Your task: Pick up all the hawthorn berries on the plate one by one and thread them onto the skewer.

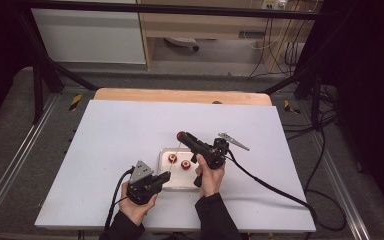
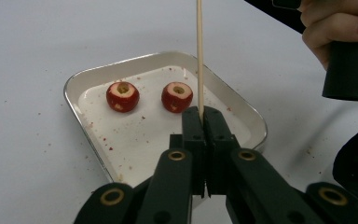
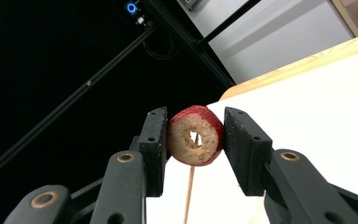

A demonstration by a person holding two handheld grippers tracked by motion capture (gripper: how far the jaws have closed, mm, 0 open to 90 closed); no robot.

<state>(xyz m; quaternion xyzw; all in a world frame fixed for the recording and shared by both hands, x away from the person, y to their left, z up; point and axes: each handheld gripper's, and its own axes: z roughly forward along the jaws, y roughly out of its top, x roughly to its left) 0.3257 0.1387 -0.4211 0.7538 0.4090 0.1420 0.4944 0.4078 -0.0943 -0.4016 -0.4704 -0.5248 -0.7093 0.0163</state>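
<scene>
Your left hand (image 1: pixel 136 206) rests low at the near side of the tabletop (image 1: pixel 115 135). Your left gripper (image 2: pixel 200 116) is clenched tight on a thin wooden stick (image 2: pixel 199 51), which stands up just beside the white tray (image 2: pixel 81 81). Two red fruits (image 2: pixel 122 96) with holes sit in the tray. Your right hand (image 1: pixel 210 175) is lifted above the tray, pointing far and left. Your right gripper (image 3: pixel 196 140) is partly open and grasps a red cored fruit (image 3: pixel 196 136) right over the tip of the stick.
</scene>
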